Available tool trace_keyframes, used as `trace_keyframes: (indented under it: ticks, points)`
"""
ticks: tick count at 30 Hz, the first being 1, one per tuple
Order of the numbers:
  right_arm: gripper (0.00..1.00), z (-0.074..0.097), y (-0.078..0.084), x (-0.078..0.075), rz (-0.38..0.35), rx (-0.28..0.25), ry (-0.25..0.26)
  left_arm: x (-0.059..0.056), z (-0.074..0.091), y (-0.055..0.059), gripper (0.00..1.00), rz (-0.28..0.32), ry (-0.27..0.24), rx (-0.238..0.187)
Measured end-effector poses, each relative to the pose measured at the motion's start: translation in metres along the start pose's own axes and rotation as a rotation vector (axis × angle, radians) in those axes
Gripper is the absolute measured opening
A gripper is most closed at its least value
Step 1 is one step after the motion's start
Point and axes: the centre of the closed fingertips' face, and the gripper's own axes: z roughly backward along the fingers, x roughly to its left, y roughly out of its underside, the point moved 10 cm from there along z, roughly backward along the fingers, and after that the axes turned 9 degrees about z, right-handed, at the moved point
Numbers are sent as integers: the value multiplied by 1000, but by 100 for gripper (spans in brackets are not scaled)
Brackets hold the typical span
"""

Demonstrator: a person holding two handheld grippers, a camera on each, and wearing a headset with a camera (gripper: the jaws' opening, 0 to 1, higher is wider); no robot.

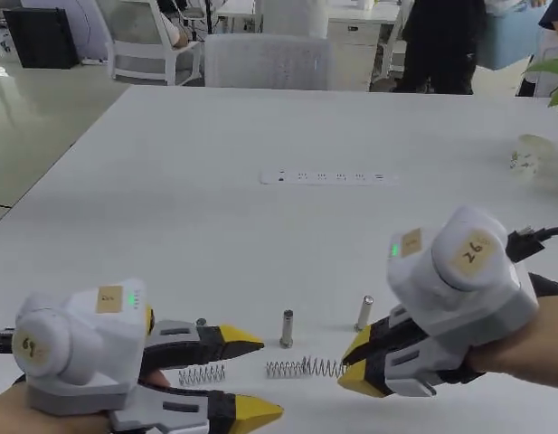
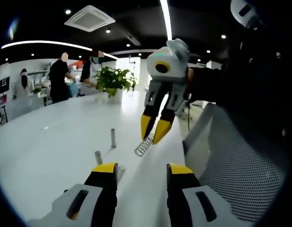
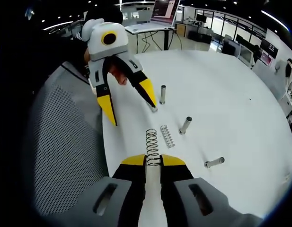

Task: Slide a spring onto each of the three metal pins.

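Right claw (image 3: 154, 161) clenched on one spring (image 3: 152, 142), left claw (image 2: 142, 168) released; second spring (image 3: 167, 135) loose beside three pins (image 3: 185, 125).

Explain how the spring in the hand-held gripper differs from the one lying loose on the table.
The held spring is clearly longer; the loose spring is short. The held spring is pinched at one end by the right hand-held gripper, whose jaws are shut on it; the loose spring lies free on the white table, gripped by nothing. Both are bare metal coils, and neither sits on a metal pin yet.
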Motion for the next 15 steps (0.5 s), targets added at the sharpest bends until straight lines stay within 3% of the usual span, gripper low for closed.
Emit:
trace_keyframes:
  ticks: [15]
  points:
    - [8, -5, -17, 3, 64, 2, -37, -3, -8, -2, 27, -30, 34, 9]
